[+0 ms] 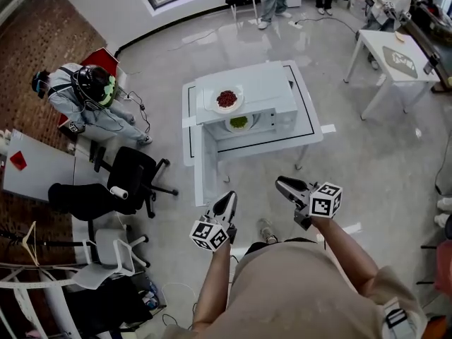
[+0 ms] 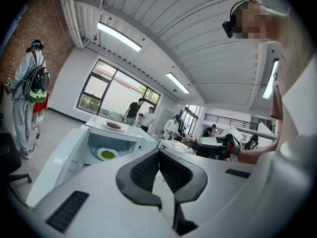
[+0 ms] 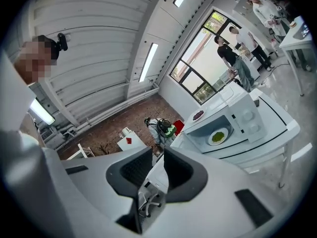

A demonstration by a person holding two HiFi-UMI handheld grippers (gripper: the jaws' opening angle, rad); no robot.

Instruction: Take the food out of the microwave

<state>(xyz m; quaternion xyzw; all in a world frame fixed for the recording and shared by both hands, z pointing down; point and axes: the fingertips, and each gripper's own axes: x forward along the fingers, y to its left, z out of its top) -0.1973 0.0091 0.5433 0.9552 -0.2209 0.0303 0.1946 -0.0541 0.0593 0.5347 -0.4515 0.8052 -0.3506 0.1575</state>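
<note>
A white microwave (image 1: 261, 94) stands on a white table (image 1: 311, 129) with its door (image 1: 203, 167) swung open to the left. Inside lies a plate of green food (image 1: 239, 123) (image 2: 107, 154) (image 3: 217, 137). A plate of red food (image 1: 227, 99) (image 2: 113, 126) (image 3: 198, 115) rests on the microwave's top. Both grippers hover well short of the table, pointing at the oven. My left gripper (image 1: 229, 196) (image 2: 158, 152) is shut with its pads meeting and nothing between them. My right gripper (image 1: 281, 182) (image 3: 158, 150) shows a narrow gap, empty.
A person in grey with a helmet (image 1: 85, 94) is by the brick wall at the left. A black office chair (image 1: 134, 175) stands left of the table. A second white table (image 1: 395, 55) is at the far right. A bottle (image 1: 267, 230) lies on the floor near my feet.
</note>
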